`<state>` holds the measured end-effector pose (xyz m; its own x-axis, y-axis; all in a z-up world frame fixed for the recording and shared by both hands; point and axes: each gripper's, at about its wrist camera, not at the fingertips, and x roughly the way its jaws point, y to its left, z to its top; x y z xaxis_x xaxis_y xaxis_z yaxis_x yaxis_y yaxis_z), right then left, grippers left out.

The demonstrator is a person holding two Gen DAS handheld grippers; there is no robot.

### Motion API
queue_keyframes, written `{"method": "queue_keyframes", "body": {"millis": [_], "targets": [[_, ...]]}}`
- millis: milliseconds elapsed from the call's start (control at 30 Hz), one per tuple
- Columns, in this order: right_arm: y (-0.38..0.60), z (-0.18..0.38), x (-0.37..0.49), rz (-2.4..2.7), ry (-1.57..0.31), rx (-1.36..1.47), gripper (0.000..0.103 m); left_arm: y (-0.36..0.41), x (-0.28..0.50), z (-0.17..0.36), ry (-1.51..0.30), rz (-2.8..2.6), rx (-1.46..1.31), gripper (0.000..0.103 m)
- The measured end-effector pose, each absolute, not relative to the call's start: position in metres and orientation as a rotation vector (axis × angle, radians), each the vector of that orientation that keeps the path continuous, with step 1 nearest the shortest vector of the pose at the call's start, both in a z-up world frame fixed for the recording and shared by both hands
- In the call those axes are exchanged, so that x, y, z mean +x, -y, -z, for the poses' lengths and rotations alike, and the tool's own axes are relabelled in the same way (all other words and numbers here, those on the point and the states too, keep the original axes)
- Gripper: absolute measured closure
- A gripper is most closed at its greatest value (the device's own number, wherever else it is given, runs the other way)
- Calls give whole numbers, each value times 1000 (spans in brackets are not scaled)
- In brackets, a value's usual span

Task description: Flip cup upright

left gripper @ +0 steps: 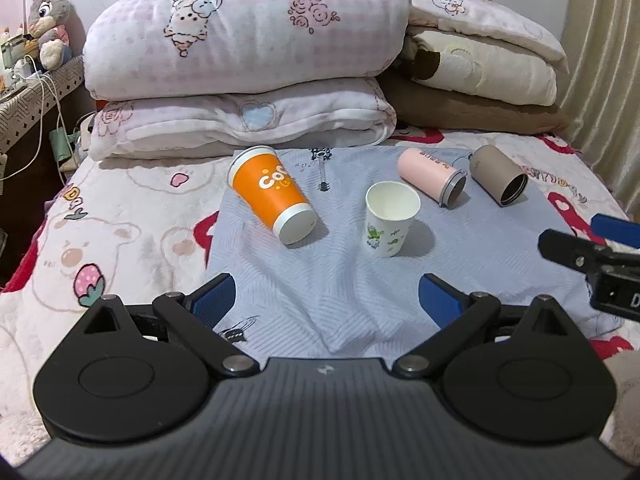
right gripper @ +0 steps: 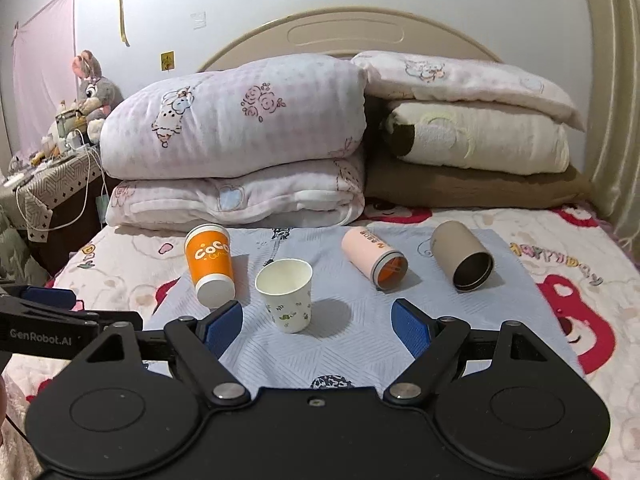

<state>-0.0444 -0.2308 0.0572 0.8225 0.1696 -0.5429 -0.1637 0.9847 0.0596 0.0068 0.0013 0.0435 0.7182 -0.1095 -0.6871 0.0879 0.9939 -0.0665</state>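
Observation:
On a light blue cloth (left gripper: 328,280) on the bed lie an orange paper cup (left gripper: 270,194) (right gripper: 211,264) on its side, a pink cup (left gripper: 430,178) (right gripper: 374,258) on its side and a taupe cup (left gripper: 498,174) (right gripper: 462,256) on its side. A white paper cup (left gripper: 390,218) (right gripper: 287,294) stands upright between them. My left gripper (left gripper: 326,300) is open and empty, in front of the cups. My right gripper (right gripper: 318,322) is open and empty, just in front of the white cup; it also shows in the left wrist view (left gripper: 592,240).
Folded quilts and pillows (left gripper: 244,64) (right gripper: 240,152) are stacked behind the cloth against the headboard (right gripper: 344,36). A bedside table (right gripper: 44,176) with cables and a plush rabbit (left gripper: 46,16) stands at the left. A curtain (left gripper: 600,40) hangs at the right.

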Motion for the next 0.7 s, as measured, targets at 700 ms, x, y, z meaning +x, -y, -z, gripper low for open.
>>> {"method": "queue_keyframes", "body": {"millis": [700], "targets": [[227,-66,-65,-17,-660,0,2,-6,-4,-47,-792,91,-1,2]]}}
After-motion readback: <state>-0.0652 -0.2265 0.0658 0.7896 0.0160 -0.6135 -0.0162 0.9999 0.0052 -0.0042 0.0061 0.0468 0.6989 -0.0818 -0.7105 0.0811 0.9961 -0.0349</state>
